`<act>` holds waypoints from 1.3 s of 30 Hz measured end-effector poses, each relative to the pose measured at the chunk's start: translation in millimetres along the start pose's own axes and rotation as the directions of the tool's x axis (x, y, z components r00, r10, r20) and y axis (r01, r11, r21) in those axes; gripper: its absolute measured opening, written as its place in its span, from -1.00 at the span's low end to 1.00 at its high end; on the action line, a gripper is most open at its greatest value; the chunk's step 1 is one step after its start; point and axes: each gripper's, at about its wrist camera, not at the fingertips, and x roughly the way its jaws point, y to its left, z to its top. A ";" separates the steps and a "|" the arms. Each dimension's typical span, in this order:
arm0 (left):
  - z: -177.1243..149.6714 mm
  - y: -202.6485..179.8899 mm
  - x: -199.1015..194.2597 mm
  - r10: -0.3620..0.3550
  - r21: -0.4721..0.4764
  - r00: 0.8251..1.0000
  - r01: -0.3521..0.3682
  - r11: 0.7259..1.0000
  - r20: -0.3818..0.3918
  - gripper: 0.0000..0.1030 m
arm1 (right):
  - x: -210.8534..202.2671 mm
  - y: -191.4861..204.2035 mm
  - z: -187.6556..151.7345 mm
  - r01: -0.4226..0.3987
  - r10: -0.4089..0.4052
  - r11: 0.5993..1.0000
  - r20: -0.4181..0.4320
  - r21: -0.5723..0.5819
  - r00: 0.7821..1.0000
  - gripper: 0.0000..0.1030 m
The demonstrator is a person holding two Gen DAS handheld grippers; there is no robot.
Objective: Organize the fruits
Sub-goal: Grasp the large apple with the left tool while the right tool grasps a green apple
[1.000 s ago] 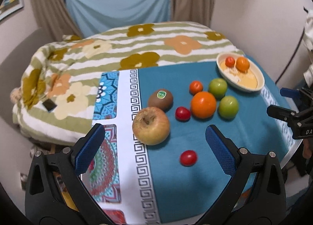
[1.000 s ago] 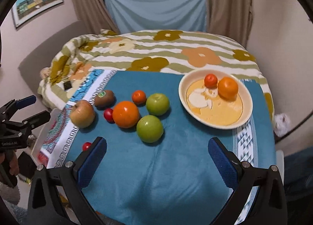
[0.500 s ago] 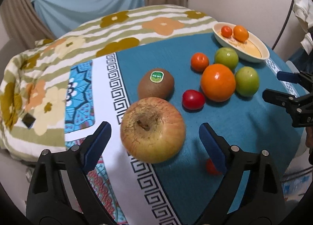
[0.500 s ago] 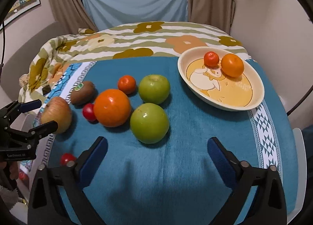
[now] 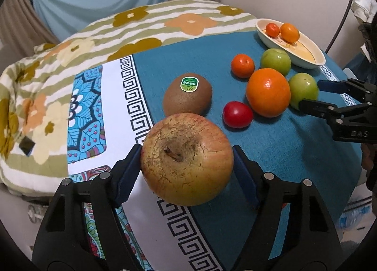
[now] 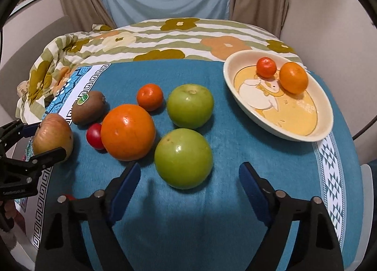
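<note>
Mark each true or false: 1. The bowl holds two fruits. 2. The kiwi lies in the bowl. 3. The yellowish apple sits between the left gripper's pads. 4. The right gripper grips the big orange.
1. True: the bowl holds two small oranges.
2. False: the kiwi lies on the blue cloth.
3. True: the apple sits between the closing left gripper pads.
4. False: the right gripper, jaws closing, is nearing a green apple; the big orange lies untouched.
</note>
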 end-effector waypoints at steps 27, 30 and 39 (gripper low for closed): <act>-11.8 11.0 -35.1 0.054 -0.066 0.999 -0.053 0.996 0.007 0.54 | -14.5 1.7 4.2 -0.024 0.024 0.999 0.011 -0.021 1.000 -0.02; -7.5 7.7 -48.9 0.061 -0.067 0.998 -0.059 0.996 0.028 0.54 | -29.8 -1.6 7.6 -0.043 0.043 0.999 0.020 -0.002 0.999 -0.02; 25.8 -11.5 -91.1 0.086 -0.076 0.992 -0.079 0.994 0.092 0.54 | -73.6 -23.1 22.5 -0.079 0.077 0.996 0.053 0.030 0.996 -0.02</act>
